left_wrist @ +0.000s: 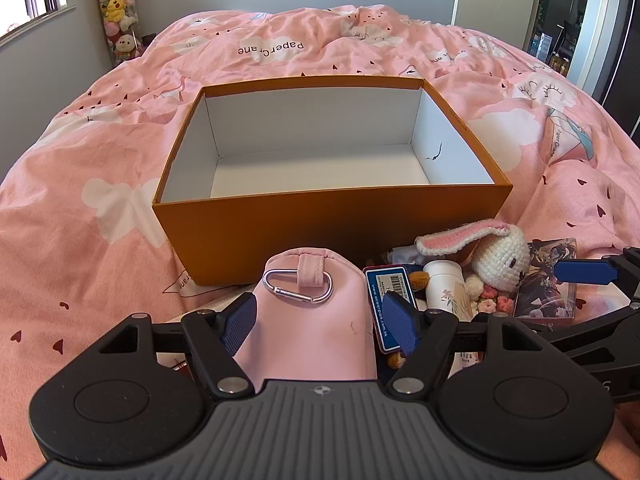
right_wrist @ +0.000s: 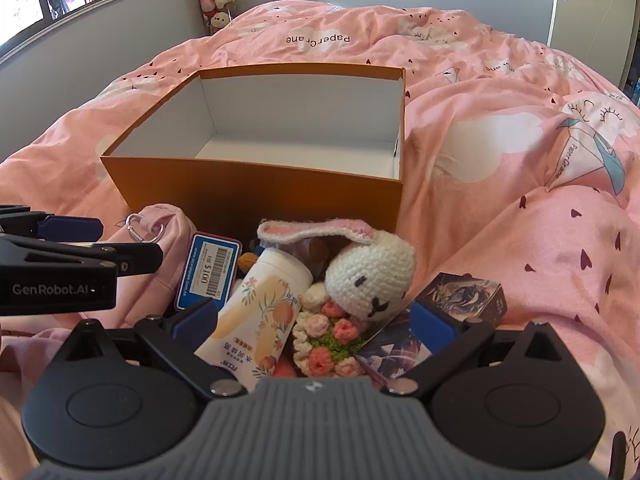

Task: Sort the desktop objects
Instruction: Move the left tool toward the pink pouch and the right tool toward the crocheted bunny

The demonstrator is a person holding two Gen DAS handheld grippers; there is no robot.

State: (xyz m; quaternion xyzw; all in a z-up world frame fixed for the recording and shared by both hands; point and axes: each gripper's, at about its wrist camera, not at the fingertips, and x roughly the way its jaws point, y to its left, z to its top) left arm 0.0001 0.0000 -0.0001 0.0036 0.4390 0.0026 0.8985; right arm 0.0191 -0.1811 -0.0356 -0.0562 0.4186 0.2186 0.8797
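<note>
Both tongs are spread wide: left tongs (left_wrist: 320, 320) straddle the soft pink pouch (left_wrist: 312, 320), right tongs (right_wrist: 316, 320) the bottle (right_wrist: 260, 320), probably light and slippery; grip mid-body. Both lie before the empty orange box (left_wrist: 328, 232).

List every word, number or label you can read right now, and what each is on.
"PaperCrane": pink bedcover, upside down.
"HK $100", with a barcode: blue card.
"www.oceanpark.com.hk": the same card's edge.
"GenRobot.AI": left gripper body, seen from the right wrist.
Bottle: Chinese print, too small to read.
Picture box: no legible text.
</note>
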